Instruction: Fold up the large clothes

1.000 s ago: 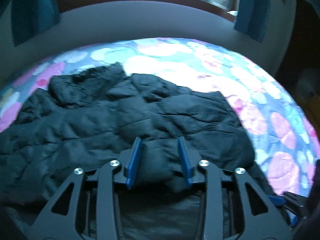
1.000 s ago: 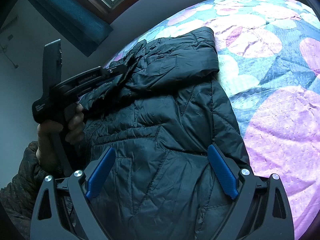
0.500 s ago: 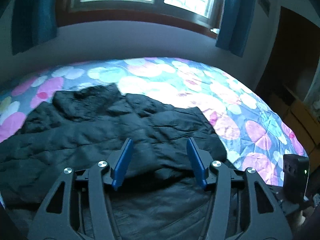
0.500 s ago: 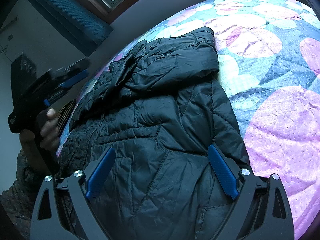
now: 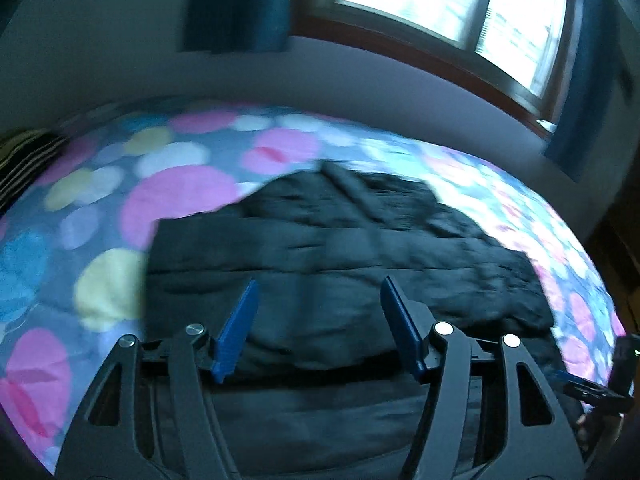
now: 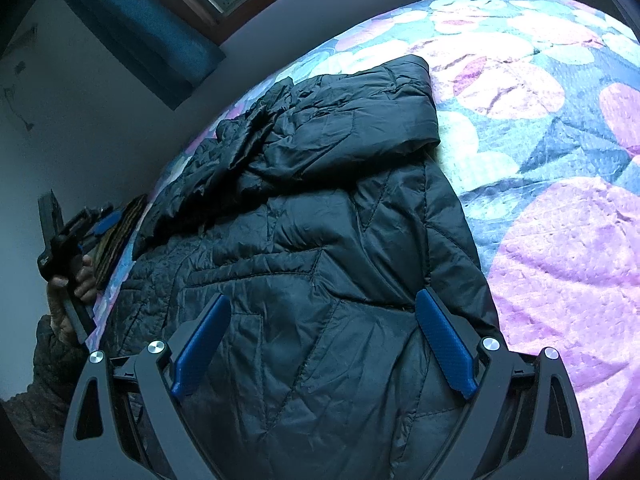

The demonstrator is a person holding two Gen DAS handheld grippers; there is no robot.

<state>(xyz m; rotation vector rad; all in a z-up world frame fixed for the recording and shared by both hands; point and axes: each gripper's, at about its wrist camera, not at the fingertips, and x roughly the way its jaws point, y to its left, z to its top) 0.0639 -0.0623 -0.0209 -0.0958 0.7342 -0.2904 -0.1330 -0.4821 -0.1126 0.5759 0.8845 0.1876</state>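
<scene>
One sleeve looks folded in on the black jacket (image 6: 320, 240) lying on the bed (image 6: 560, 240) — rest prob. unfolded; left gripper (image 5: 318, 328) jaws opening, empty, right gripper (image 6: 320, 344) spread wide w/ nothing pinched.

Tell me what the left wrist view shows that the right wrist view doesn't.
Only the left wrist view: the bedspread left of the jacket, a striped item at the bed's far left edge, and the left claw, jaws opening with nothing between them.

Only the right wrist view: the folded-over sleeve, the quilted stitching, the left hand, and the right claw, open above the fabric.

Both: the black jacket, window and blue curtains.
</scene>
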